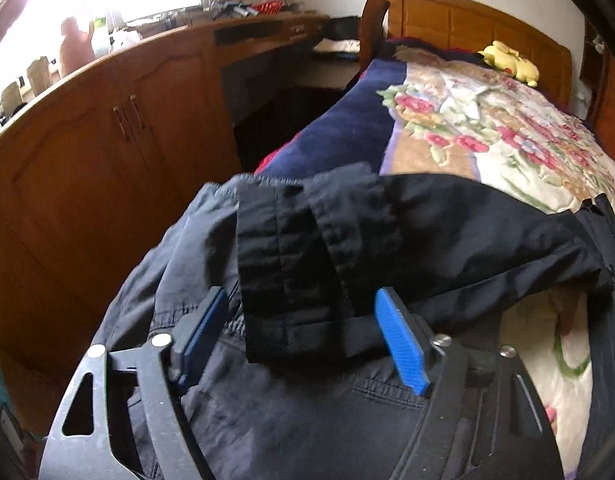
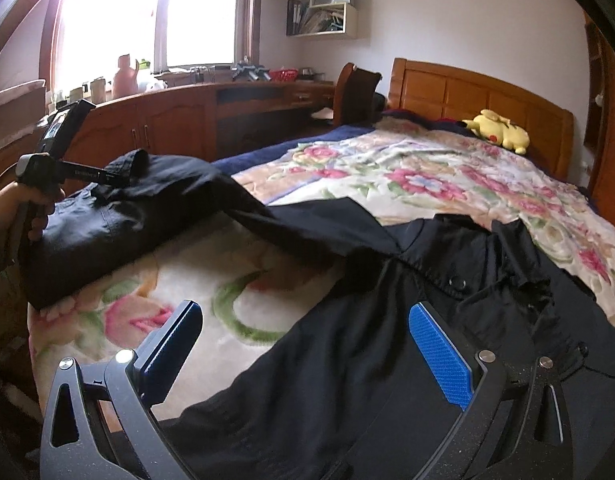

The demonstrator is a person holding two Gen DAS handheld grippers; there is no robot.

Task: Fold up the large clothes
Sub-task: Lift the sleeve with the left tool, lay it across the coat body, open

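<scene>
A large black jacket (image 2: pixel 387 320) lies spread on the floral bedspread (image 2: pixel 407 168). In the left wrist view my left gripper (image 1: pixel 301 312) stands open around a black sleeve cuff (image 1: pixel 291 248), which lies between its blue pads over the jacket's body (image 1: pixel 307 408). In the right wrist view the left gripper (image 2: pixel 119 178) is at the far left, at the sleeve end (image 2: pixel 147 168), held by a hand. My right gripper (image 2: pixel 307 328) is open and empty, low over the jacket's near part.
A yellow plush toy (image 2: pixel 497 130) lies by the wooden headboard (image 2: pixel 487 100). A wooden cabinet and desk (image 2: pixel 187 120) run along the left under the window, with a chair (image 2: pixel 355 92) by the bed. The bed's left edge (image 1: pixel 307 136) drops off beside the cabinet.
</scene>
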